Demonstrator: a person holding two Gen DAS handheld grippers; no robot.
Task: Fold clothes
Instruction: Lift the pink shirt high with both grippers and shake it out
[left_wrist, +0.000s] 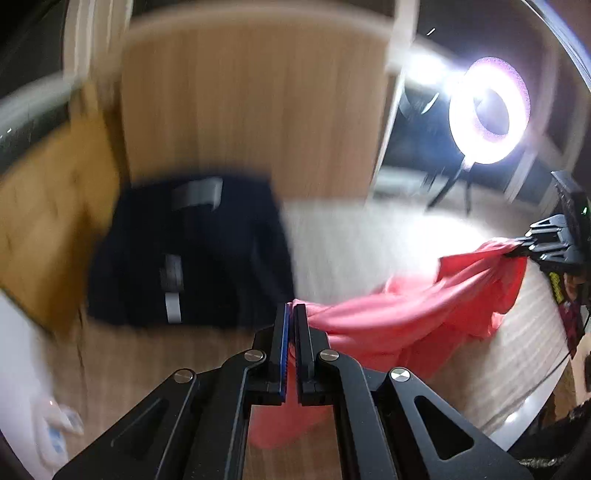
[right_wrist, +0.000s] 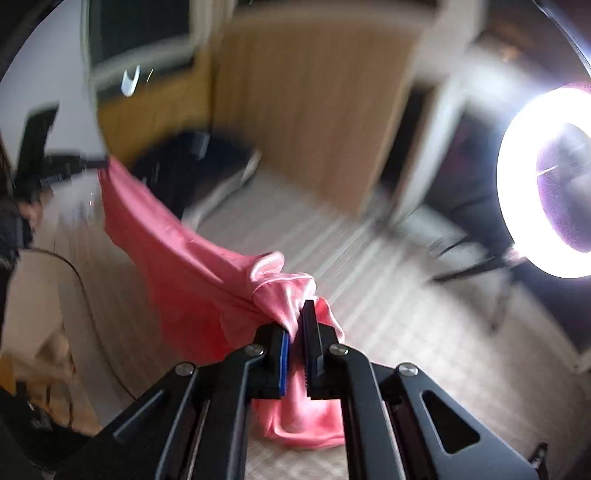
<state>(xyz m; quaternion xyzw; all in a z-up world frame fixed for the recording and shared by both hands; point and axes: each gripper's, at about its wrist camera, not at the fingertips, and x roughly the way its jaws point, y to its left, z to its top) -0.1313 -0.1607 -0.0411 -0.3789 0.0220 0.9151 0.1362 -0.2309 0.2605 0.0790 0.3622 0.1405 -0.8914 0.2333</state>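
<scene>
Room, both views blurred.
- Panel (left_wrist: 255, 110): tall, light wood grain, upright at the back, framed by white trim (left_wrist: 400, 33).
- Ring light (left_wrist: 489, 110): lit, very bright, on a dark stand (left_wrist: 448, 184), to the right of the panel.
- Surface (left_wrist: 354, 243): pale, finely striped, spread below the panel; what it belonged to could not be told.
- Window (right_wrist: 140, 29): dark pane in a white frame, upper left in the right wrist view.
- Wall (right_wrist: 155, 107): yellow-brown, under the window.
- Bag (left_wrist: 192, 251): black, with grey straps, lying at the foot of the panel.
</scene>
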